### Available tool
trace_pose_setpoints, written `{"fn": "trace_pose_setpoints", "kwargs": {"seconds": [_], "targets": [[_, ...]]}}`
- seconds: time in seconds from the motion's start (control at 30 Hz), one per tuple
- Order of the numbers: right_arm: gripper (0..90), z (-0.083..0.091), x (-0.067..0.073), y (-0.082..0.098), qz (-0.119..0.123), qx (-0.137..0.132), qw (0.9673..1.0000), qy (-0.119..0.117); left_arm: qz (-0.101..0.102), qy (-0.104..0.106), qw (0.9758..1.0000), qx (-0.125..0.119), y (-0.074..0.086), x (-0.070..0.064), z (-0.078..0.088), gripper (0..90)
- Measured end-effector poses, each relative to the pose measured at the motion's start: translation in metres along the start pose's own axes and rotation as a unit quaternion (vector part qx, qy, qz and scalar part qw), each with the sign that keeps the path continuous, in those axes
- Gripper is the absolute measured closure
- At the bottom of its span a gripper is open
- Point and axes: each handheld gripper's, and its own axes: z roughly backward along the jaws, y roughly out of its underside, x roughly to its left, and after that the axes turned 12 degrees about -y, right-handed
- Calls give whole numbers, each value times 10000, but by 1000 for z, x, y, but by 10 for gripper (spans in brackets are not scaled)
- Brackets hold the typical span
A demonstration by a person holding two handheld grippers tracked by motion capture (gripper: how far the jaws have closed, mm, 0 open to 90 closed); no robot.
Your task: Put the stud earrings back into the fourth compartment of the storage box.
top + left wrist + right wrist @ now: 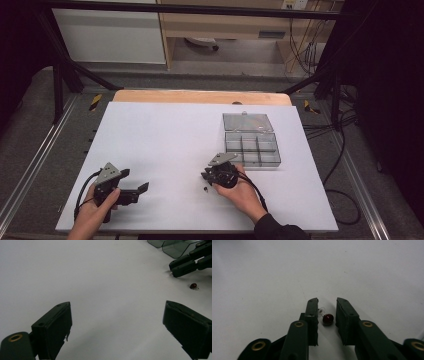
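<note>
Lying on the white table [165,150], a small red bead [328,318] with a clear wire loop sits between the narrowly parted jaws of the right gripper [327,312], apparently lined up for a pinch but not yet gripped. At two o'clock from it stands an open compartment box [252,149], seemingly empty. At nine o'clock, the left gripper [132,192] rests with wide jaws.

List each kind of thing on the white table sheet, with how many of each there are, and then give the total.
Grippers: 2 (left gripper, right gripper)
Clear compartment box with open lid: 1
Small dark red bulb-like part: 1
Total: 4
</note>
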Motion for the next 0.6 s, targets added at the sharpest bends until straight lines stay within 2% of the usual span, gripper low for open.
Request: {"fn": "trace_pose_setpoints", "kwargs": {"seconds": [0.17, 0.23, 0.27, 0.43, 0.47, 0.6], "targets": [[803, 0, 1, 0, 81, 16, 10000, 25, 15, -6, 10000, 8, 0, 2, -1, 89], [803, 0, 1, 0, 43, -5, 10000, -31, 18, -17, 10000, 10, 0, 2, 0, 90], [803, 2, 1, 0, 12, -124, 9999, -66, 17, -19, 10000, 10, 0, 2, 0, 90], [804, 9, 1, -2, -67, -349, 9993, -127, 14, -17, 10000, 24, 1, 1, 0, 90], [804, 12, 1, -2, -90, -480, 9987, -166, 4, -10, 10000, 25, 0, 0, 0, 92], [804, 15, 2, -4, -83, -613, 9980, -127, 24, 33, 10000, 21, 1, 1, 0, 89]]}}
